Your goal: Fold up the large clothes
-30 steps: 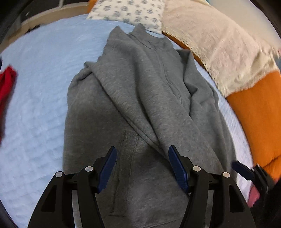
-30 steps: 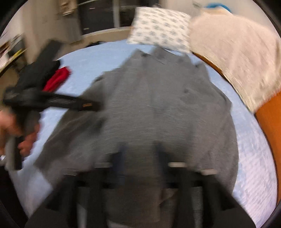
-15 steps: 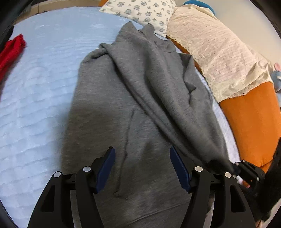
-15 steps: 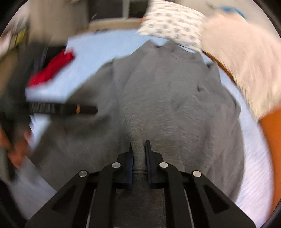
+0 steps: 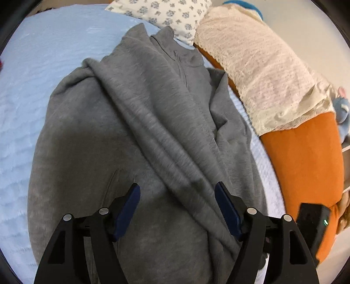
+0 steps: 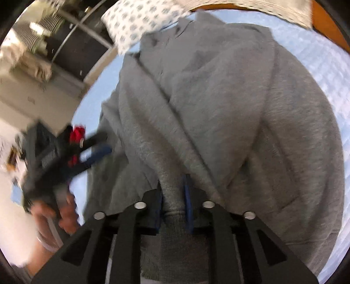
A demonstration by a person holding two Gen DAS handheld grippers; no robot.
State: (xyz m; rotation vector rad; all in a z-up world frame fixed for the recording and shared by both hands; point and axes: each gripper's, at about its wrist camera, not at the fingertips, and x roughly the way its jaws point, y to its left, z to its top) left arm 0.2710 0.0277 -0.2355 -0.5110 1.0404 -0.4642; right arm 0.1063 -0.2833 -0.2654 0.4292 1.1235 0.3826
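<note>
Sleeve (image 6: pixel 172 196) is now pinched at its cuff between the nearly closed fingers of the right gripper (image 6: pixel 174 197); a second ago that gripper held nothing, so the fold has likely moved from reaching to carrying the sleeve across the body. The grey sweatshirt (image 5: pixel 140 135) lies front up on the blue bedspread (image 5: pixel 32 65), collar toward the patterned pillow (image 5: pixel 166 15), one sleeve already crossing it diagonally. The left gripper (image 5: pixel 177 198) hovers over the hem, fingers spread wide and empty. No containers are in view.
</note>
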